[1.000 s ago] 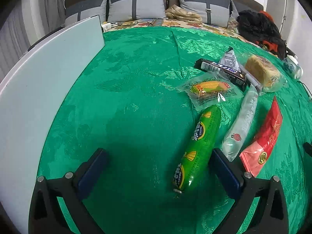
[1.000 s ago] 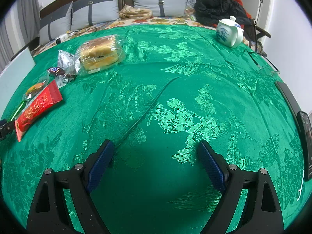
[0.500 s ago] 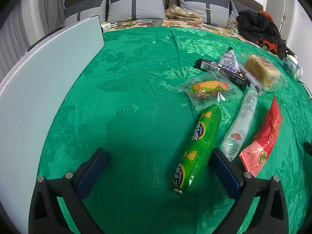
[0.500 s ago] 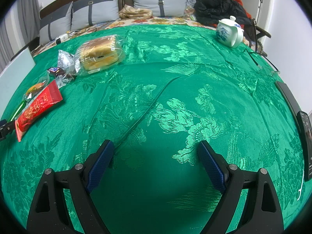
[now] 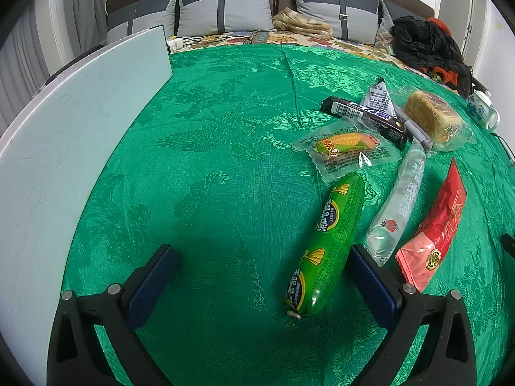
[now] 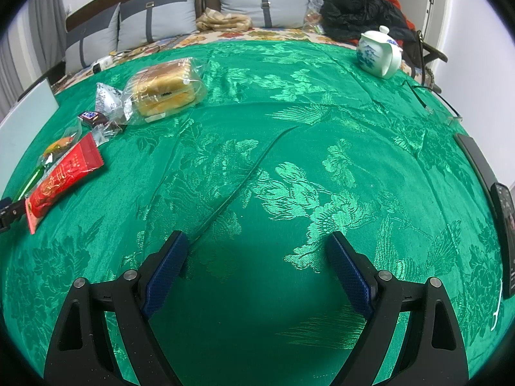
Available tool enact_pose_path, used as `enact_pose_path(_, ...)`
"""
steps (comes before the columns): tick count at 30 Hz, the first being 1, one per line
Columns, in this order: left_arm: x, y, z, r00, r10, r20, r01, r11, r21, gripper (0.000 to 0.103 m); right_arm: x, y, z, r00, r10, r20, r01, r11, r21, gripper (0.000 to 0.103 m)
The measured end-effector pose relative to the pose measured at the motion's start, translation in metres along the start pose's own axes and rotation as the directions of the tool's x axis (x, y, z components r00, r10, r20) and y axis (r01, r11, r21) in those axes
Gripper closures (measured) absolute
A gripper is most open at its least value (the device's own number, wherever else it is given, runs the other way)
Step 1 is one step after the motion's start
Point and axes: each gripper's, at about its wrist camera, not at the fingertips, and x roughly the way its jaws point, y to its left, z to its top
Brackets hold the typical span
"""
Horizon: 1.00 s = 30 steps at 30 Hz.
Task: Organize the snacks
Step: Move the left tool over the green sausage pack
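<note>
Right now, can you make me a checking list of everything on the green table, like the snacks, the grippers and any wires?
Surface: shiny green patterned tablecloth, creased.
Job's things: long green sausage; clear corn packet; dark chocolate bar; pale tube pack; red packet; bagged bread; small white triangular pack.
Clutter: blue-and-white teapot; pale board at the left edge; black remote.
Grippers: left gripper open, sausage end by its right finger; right gripper open, empty.
Cables: thin dark cable near the teapot.
Surroundings: grey cushions, black bag.
</note>
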Motion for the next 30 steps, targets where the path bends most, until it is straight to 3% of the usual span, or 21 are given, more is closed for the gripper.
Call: enact_pose_path(30, -0.0024, -0.0004, -0.0024, 1.000, 0.000, 0.000, 0.000, 1.000, -0.005, 0.000, 0.0005, 0.0004, 0.0002, 1.000, 0.002, -0.001, -0.002, 1.000, 0.002, 0.013)
